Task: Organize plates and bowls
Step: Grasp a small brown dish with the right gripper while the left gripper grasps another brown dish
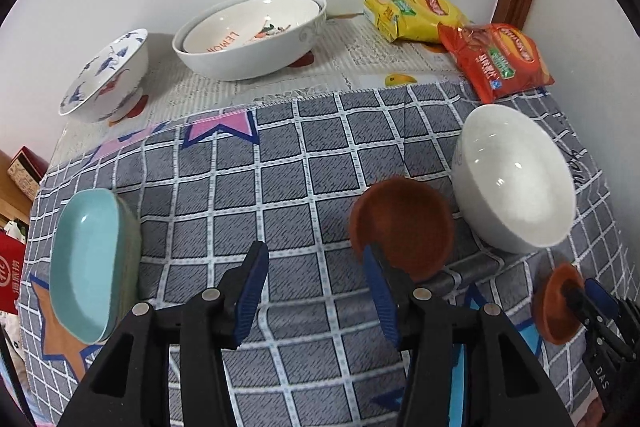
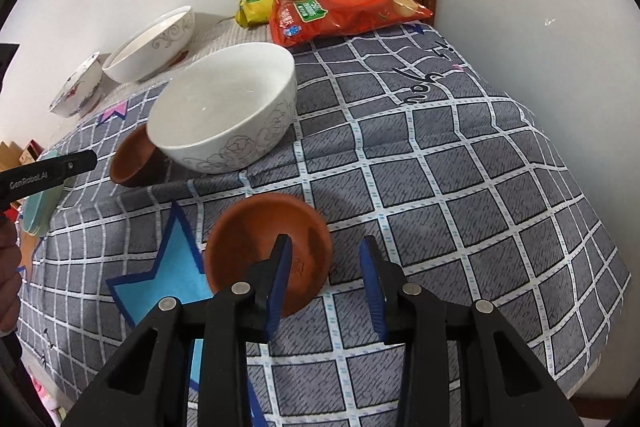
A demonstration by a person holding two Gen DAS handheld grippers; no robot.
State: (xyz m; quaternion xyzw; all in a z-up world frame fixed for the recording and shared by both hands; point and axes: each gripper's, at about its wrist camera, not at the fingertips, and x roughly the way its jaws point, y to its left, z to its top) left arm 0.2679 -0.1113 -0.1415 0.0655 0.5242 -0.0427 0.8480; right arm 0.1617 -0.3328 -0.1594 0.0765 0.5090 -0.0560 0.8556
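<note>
From the left wrist camera, the left gripper stands wide apart and grips nothing; its right blue-padded finger overlaps the near rim of a terracotta saucer, though whether pad and clay touch cannot be told. That saucer is shallow, round and matte, sitting on a grey checked cloth printed with coloured stars. Just beside it to the right rests a plain glossy white bowl. At the left edge a pale blue oblong dish shows its glazed hollow. Further back, on a newsprint-patterned cover, a wide white bowl holds a second dish with orange lettering nested inside, and a small blue-flowered bowl stands on a foot. A yellow chip bag and a red chip bag lie against the wall. At the lower right, the right gripper reaches over a second terracotta saucer, partly hidden.

From the right wrist camera, the right gripper is moderately spread, its left finger inside the second terracotta saucer and its right finger outside the rim, straddling the clay wall without clamping it. The white bowl shows a faint grey floral outline on its side. Behind it peeks the first saucer. The left gripper enters at the left, mostly cut off.
</note>
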